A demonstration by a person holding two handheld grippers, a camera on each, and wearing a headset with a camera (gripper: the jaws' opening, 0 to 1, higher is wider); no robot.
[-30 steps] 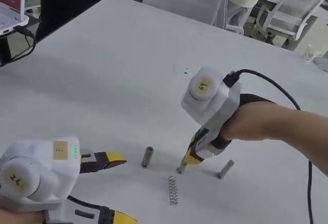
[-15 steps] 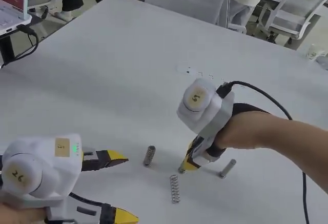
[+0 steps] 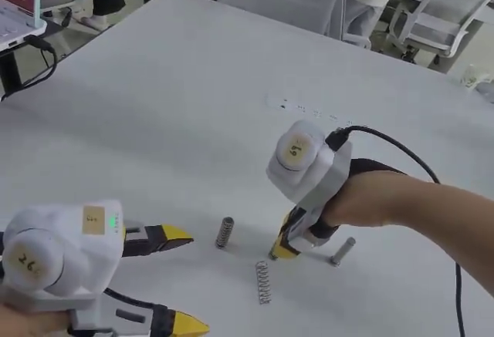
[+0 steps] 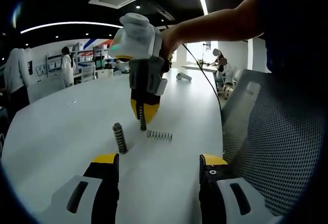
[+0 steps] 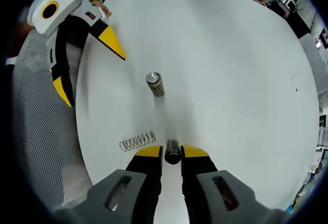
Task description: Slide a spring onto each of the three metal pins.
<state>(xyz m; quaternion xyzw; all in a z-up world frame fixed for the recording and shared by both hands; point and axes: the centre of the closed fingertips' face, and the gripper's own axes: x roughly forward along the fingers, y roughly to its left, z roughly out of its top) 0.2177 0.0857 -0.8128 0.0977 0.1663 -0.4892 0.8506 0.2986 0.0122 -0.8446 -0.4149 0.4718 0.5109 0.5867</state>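
Little has shifted on the table (image 3: 154, 106) in the last second; in the head view most of the change is your own head moving. Your right gripper (image 3: 279, 251) stays tip-down at the same spot, jaws nearly together, and what they pinch is too small to tell from here. Your left gripper (image 3: 181, 279) waits at the near edge, jaws spread and empty. A sleeved pin (image 3: 225, 233) stands left of the right tips, a loose spring (image 3: 263, 283) lies just in front, and a bare pin (image 3: 342, 252) sits to the right.

In the left gripper view your own jaws stand well apart with nothing between them. Beyond them the right gripper holds a coil (image 4: 142, 124) upright on the table, near the sleeved pin.

In the right gripper view the jaws clamp the coil's top end. It is seemingly a spring being seated on the second pin, so I judge one spring and one pin remain
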